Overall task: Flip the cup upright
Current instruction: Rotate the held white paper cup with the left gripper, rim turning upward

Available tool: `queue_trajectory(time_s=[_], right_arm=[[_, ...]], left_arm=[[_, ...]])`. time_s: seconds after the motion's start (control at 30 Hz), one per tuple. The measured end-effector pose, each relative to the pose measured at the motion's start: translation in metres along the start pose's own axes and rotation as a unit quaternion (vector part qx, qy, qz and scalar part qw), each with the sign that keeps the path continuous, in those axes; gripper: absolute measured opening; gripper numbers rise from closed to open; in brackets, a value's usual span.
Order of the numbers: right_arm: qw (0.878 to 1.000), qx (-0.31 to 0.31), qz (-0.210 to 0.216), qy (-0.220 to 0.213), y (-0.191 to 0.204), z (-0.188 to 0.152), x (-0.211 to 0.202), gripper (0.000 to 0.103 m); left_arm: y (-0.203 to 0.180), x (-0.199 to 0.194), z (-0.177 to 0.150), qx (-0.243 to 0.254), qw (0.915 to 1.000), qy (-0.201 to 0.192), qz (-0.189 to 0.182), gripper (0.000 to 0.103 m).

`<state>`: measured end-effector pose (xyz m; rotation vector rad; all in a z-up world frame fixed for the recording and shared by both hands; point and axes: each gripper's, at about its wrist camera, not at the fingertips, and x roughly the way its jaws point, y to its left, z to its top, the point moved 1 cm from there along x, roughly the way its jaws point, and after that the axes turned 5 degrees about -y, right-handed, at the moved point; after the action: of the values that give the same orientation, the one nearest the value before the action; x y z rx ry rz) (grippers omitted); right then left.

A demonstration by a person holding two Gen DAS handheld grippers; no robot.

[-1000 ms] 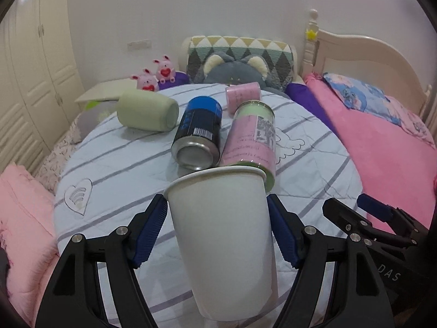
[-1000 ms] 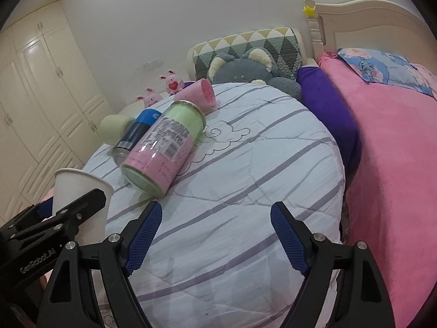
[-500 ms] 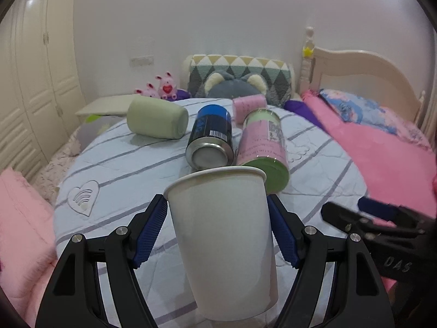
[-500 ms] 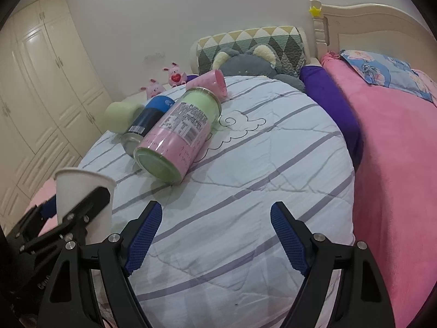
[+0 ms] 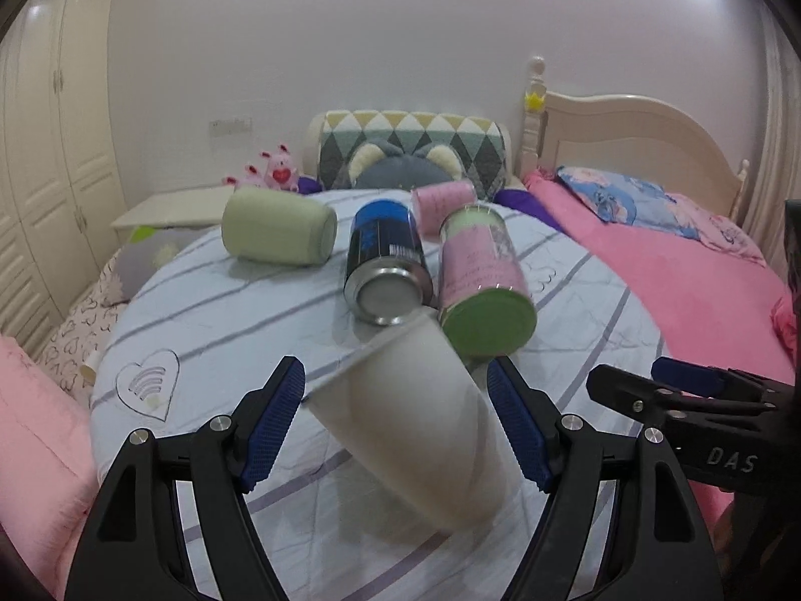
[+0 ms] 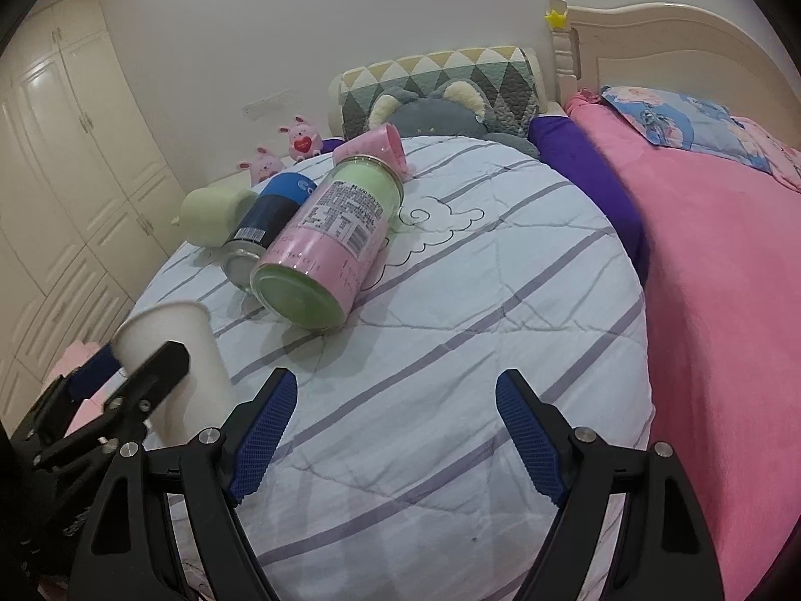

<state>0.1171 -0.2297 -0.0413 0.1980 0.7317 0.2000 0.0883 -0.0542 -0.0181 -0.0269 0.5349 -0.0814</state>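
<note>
- Leaning between the spread fingers of the left gripper (image 5: 395, 425), the white paper cup (image 5: 415, 425) has its mouth up and tipped toward the left, its base low and nearest the camera; it is blurred in the left wrist view.
- Both blue pads of that gripper stand a little off the cup's walls, so the gripper is apart and grips nothing; whether the cup's base touches the quilt I cannot tell.
- From the right wrist view the same cup (image 6: 170, 350) shows at far left with its mouth upward, partly hidden by the left gripper's black finger (image 6: 145, 375).
- The right gripper (image 6: 395, 435) is wide apart and has hold of nothing, above bare striped quilt (image 6: 475, 325).
- The quilt, pale blue with grey stripes, covers a round surface; on it lie a pink-and-green jar (image 5: 480, 280) and a blue can (image 5: 385, 260), side by side on their sides, just beyond the cup.
- A pale green cup (image 5: 278, 233) lies on its side to the left of the can, and a pink cup (image 5: 443, 200) lies farther back.
- A pink bed (image 5: 676, 270) lies to the right, with a plush toy (image 5: 400, 170) against a patterned pillow (image 5: 408, 137) behind the quilt.
</note>
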Motion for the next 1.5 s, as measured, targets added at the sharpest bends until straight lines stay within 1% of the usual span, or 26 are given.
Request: queue_trajectory(time_s=[0.1, 0.17, 0.27, 0.33, 0.4, 0.43, 0.5, 0.53, 0.6, 0.63, 0.73, 0.77, 0.83, 0.93, 0.97, 1.0, 1.07, 1.1, 1.17, 1.23, 1.27, 1.3, 1.37, 1.43, 1.47, 1.5], right_arm=[[1.0, 0.003, -0.003, 0.002, 0.002, -0.003, -0.002, 0.083], [1.0, 0.005, -0.005, 0.004, 0.002, -0.004, -0.003, 0.083], [1.0, 0.005, -0.009, 0.005, 0.002, -0.005, -0.004, 0.083], [1.0, 0.003, -0.009, 0.006, 0.002, -0.003, -0.005, 0.083], [1.0, -0.001, -0.002, 0.008, 0.002, 0.001, -0.004, 0.083], [1.0, -0.006, 0.005, 0.01, 0.002, 0.004, -0.002, 0.083], [0.999, -0.027, 0.02, 0.013, 0.004, 0.015, 0.004, 0.083], [0.999, -0.041, 0.018, 0.013, 0.006, 0.021, 0.007, 0.083], [0.997, -0.073, 0.019, 0.007, 0.011, 0.034, 0.012, 0.083], [0.996, -0.084, 0.028, 0.005, 0.013, 0.04, 0.015, 0.083], [0.991, -0.123, 0.055, 0.002, 0.021, 0.054, 0.023, 0.083], [0.989, -0.139, 0.06, 0.0, 0.023, 0.058, 0.027, 0.083], [0.985, -0.155, 0.076, 0.007, 0.023, 0.061, 0.035, 0.083], [0.981, -0.162, 0.106, 0.028, 0.02, 0.064, 0.05, 0.083], [0.98, -0.164, 0.112, 0.03, 0.018, 0.064, 0.052, 0.083], [0.978, -0.166, 0.119, 0.03, 0.017, 0.064, 0.053, 0.083], [0.977, -0.168, 0.129, 0.029, 0.013, 0.065, 0.058, 0.083], [0.977, -0.167, 0.133, 0.028, 0.012, 0.065, 0.059, 0.083], [0.976, -0.16, 0.146, 0.027, 0.007, 0.066, 0.062, 0.083], [0.976, -0.152, 0.156, 0.028, 0.003, 0.065, 0.063, 0.083], [0.976, -0.147, 0.158, 0.027, 0.001, 0.064, 0.064, 0.083], [0.977, -0.144, 0.157, 0.026, -0.001, 0.064, 0.064, 0.083], [0.979, -0.136, 0.151, 0.024, -0.005, 0.064, 0.063, 0.083], [0.981, -0.122, 0.146, 0.022, -0.012, 0.063, 0.059, 0.083], [0.984, -0.112, 0.14, 0.019, -0.017, 0.062, 0.056, 0.083], [0.985, -0.105, 0.135, 0.016, -0.02, 0.062, 0.054, 0.083]], left_arm=[[0.004, 0.005, -0.004, -0.005, 0.9999, 0.009, -0.006, 0.078], [0.006, 0.011, -0.006, -0.012, 0.9996, 0.022, -0.012, 0.082], [0.015, 0.015, -0.002, -0.05, 0.9974, 0.048, -0.017, 0.086], [0.026, 0.016, 0.0, -0.091, 0.993, 0.075, -0.009, 0.087], [0.037, 0.016, 0.001, -0.138, 0.986, 0.093, -0.011, 0.091], [0.041, 0.017, 0.001, -0.161, 0.9809, 0.108, -0.011, 0.092], [0.043, 0.021, 0.001, -0.182, 0.9748, 0.128, -0.002, 0.092], [0.041, 0.024, 0.001, -0.187, 0.9725, 0.138, 0.012, 0.092], [0.038, 0.027, 0.0, -0.201, 0.968, 0.149, 0.021, 0.092], [0.036, 0.028, 0.001, -0.215, 0.9638, 0.156, 0.029, 0.092], [0.029, 0.033, 0.005, -0.237, 0.955, 0.165, 0.067, 0.092], [0.028, 0.036, 0.007, -0.247, 0.9507, 0.171, 0.077, 0.092], [0.028, 0.042, 0.011, -0.28, 0.9393, 0.179, 0.084, 0.092], [0.032, 0.053, 0.011, -0.317, 0.9212, 0.192, 0.119, 0.092], [0.033, 0.057, 0.009, -0.324, 0.9164, 0.201, 0.122, 0.091], [0.034, 0.063, 0.006, -0.339, 0.9098, 0.211, 0.115, 0.088], [0.036, 0.068, 0.0, -0.358, 0.9034, 0.213, 0.104, 0.077], [0.036, 0.07, -0.003, -0.363, 0.9032, 0.206, 0.101, 0.077], [0.033, 0.068, -0.001, -0.353, 0.9103, 0.191, 0.102, 0.076], [0.025, 0.066, 0.005, -0.331, 0.9216, 0.181, 0.093, 0.076], [0.021, 0.064, 0.01, -0.314, 0.9292, 0.172, 0.092, 0.076], [0.016, 0.062, 0.015, -0.291, 0.9381, 0.162, 0.094, 0.076], [0.01, 0.059, 0.026, -0.252, 0.9511, 0.141, 0.11, 0.076], [0.006, 0.057, 0.031, -0.223, 0.9599, 0.127, 0.111, 0.076], [0.005, 0.056, 0.032, -0.213, 0.9639, 0.123, 0.103, 0.076], [0.001, 0.054, 0.033, -0.196, 0.9699, 0.114, 0.089, 0.076]])
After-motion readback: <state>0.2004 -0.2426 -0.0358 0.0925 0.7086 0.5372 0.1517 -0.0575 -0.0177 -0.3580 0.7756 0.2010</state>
